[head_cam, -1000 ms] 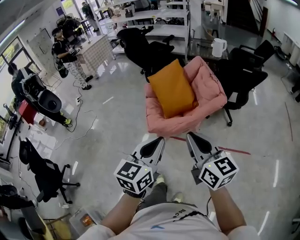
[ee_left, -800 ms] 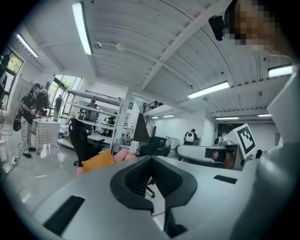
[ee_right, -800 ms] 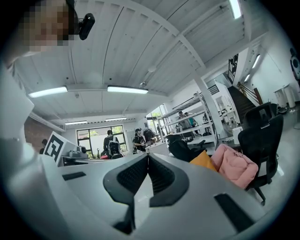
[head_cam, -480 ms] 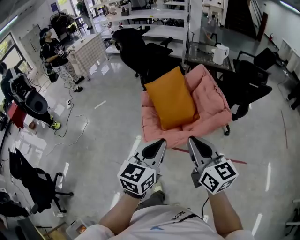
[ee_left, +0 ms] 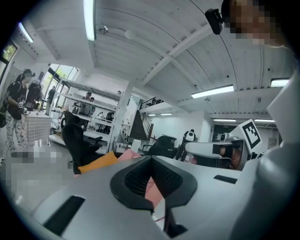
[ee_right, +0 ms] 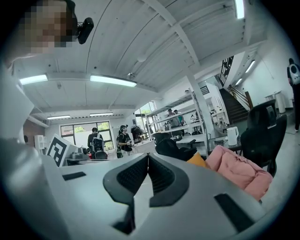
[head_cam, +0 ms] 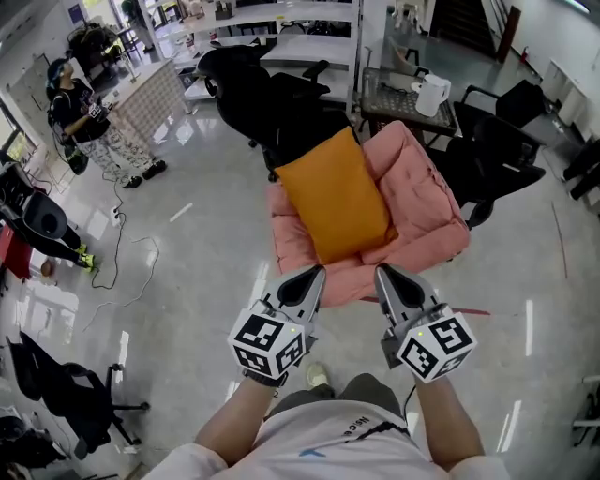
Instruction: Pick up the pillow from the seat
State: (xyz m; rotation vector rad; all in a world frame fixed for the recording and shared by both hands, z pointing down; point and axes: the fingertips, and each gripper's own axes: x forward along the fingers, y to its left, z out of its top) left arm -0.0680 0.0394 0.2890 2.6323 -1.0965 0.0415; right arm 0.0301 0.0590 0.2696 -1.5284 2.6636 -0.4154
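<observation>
Orange pillow (head_cam: 333, 195) sits on the pink seat (head_cam: 427, 202) just ahead of the left gripper (head_cam: 305, 286) and right gripper (head_cam: 394, 286). Both are clamped tight and empty. Reach in like that and they'll probably just shove it away.

Open lab-office: black swivel chairs (head_cam: 258, 94), white shelving (head_cam: 300, 14), polished floor (head_cam: 178, 281) (strip lights (ee_right: 112, 80) overhead).

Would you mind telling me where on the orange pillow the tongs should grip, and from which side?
Probably take the pillow by its two long side edges, one in each tongs, coming from the front. It lies lengthwise on the seat with its near end towards you, and looks soft enough to pinch. The left tongs and right tongs are shut, so open them first.
</observation>
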